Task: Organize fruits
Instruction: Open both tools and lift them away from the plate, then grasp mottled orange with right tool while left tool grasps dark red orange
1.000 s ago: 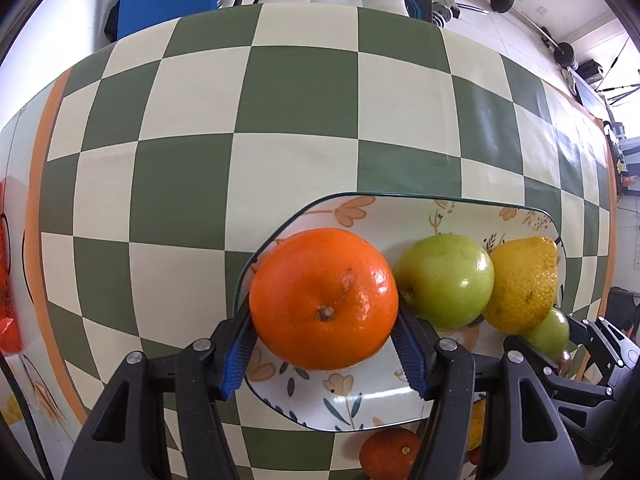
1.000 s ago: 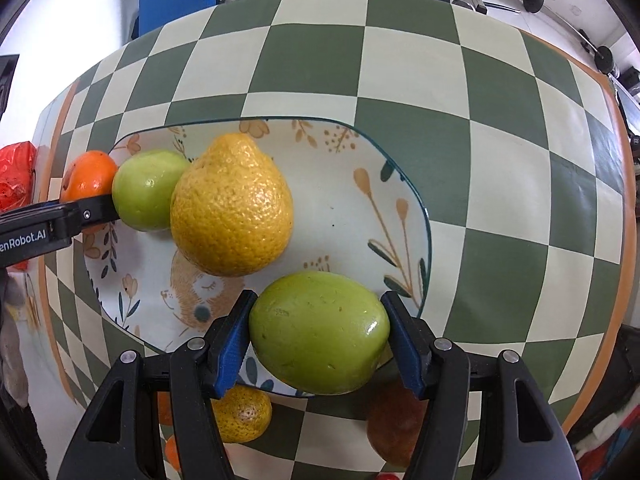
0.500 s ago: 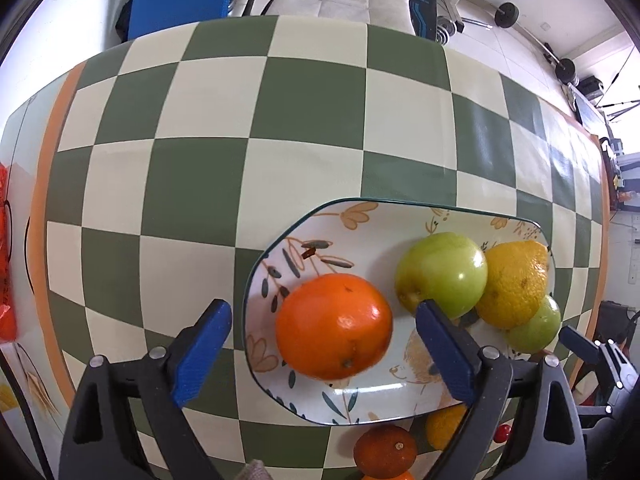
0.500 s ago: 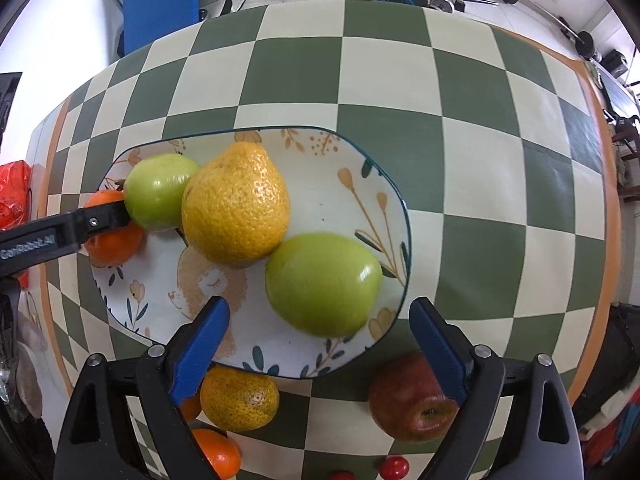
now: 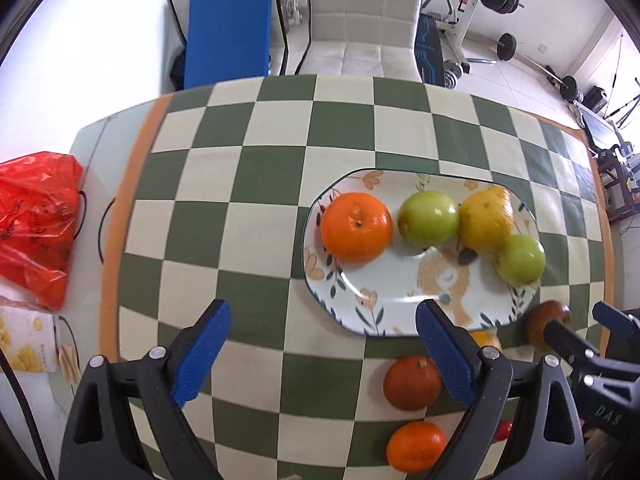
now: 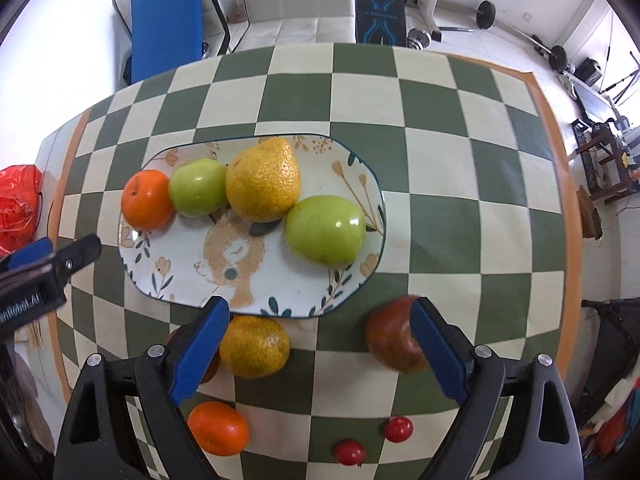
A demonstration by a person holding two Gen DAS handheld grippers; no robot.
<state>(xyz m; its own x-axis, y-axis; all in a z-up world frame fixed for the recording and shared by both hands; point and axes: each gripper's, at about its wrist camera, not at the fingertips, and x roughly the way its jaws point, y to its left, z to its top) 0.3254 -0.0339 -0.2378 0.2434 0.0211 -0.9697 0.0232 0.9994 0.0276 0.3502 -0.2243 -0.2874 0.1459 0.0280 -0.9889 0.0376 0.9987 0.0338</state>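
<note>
A patterned oval plate (image 5: 404, 300) (image 6: 192, 276) holds an orange (image 5: 356, 227) (image 6: 146, 199), a green apple (image 5: 429, 218) (image 6: 197, 187), a big yellow citrus (image 5: 486, 219) (image 6: 262, 179) and a second green apple (image 5: 520, 258) (image 6: 325, 228). My left gripper (image 5: 322, 354) is open and empty, raised above the table left of and in front of the plate. My right gripper (image 6: 320, 356) is open and empty, raised over the plate's near edge. On the cloth near the plate lie a yellow orange (image 6: 254, 346), a red apple (image 6: 394, 338) (image 5: 546, 326), a dark orange (image 5: 412, 382), a small orange (image 6: 218, 428) (image 5: 416, 446) and two red cherry tomatoes (image 6: 398, 429).
The checkered tablecloth (image 5: 260, 184) has an orange border. A red plastic bag (image 5: 36, 224) (image 6: 18, 204) and a yellow packet (image 5: 24, 344) sit off its left edge. A white chair (image 5: 364, 20) and a blue panel (image 5: 228, 28) stand behind the table.
Both grippers opened, leaving the orange and the green apple on the plate, then pulled back and up. Far more of the table shows now.
</note>
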